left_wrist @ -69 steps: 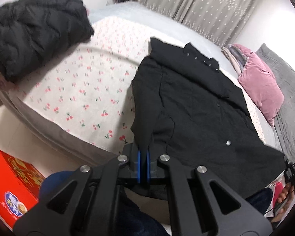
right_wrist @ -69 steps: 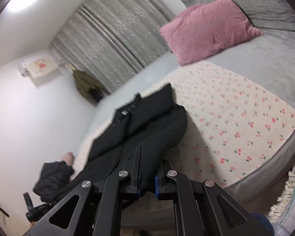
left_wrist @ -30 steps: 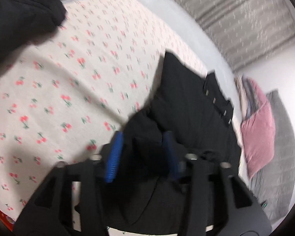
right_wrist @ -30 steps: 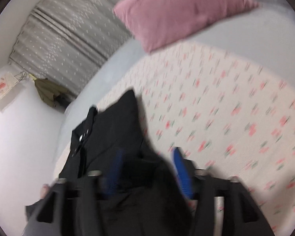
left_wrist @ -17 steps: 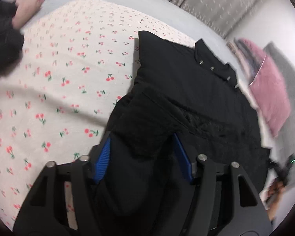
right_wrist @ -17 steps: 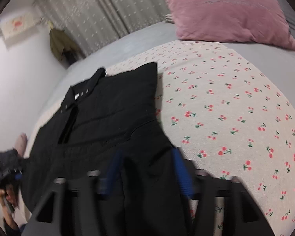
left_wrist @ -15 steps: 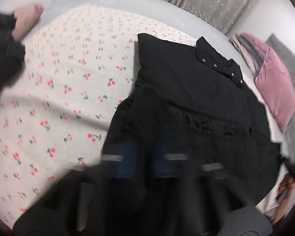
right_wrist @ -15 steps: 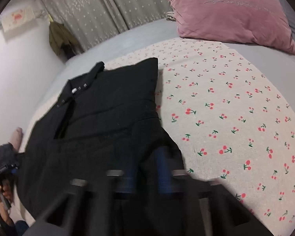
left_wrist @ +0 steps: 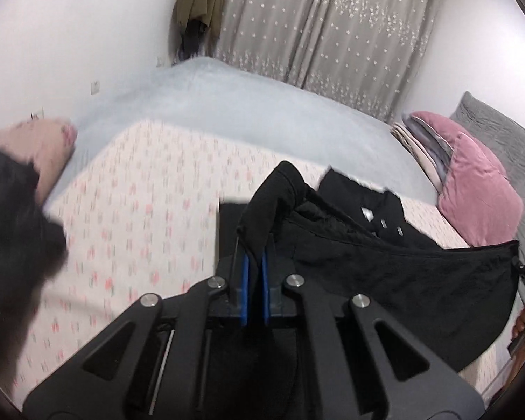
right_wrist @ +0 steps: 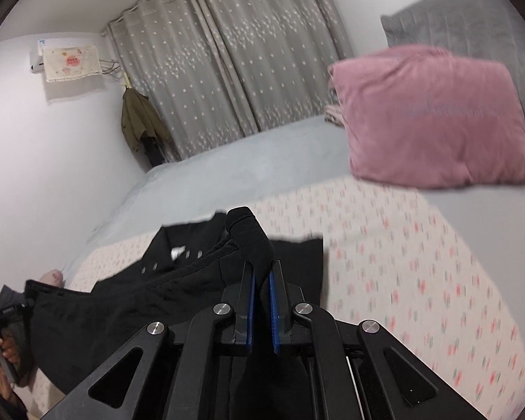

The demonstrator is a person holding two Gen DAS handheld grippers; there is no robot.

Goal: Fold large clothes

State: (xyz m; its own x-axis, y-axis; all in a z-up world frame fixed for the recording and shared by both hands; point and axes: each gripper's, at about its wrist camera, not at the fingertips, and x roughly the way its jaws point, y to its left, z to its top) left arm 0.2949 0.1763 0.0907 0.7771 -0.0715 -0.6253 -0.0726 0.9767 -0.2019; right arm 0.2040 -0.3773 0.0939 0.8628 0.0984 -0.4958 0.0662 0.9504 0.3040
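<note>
pink pillow (right_wrist: 430,115) on bed | grey curtains (left_wrist: 332,28) | olive jacket (right_wrist: 136,119) hanging

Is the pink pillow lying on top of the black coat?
No, the pink pillow sits further up the bed, apart from the black coat.

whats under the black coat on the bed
Under the black coat lies the cherry-print sheet, showing beside it. The sheet directly beneath is covered, so anything else there cannot be seen.

Both the left gripper (left_wrist: 254,281) and right gripper (right_wrist: 261,302) were matte black linkage frames with triangular cutouts, shiny silver screws and bright blue finger pads (right_wrist: 250,309).
</note>
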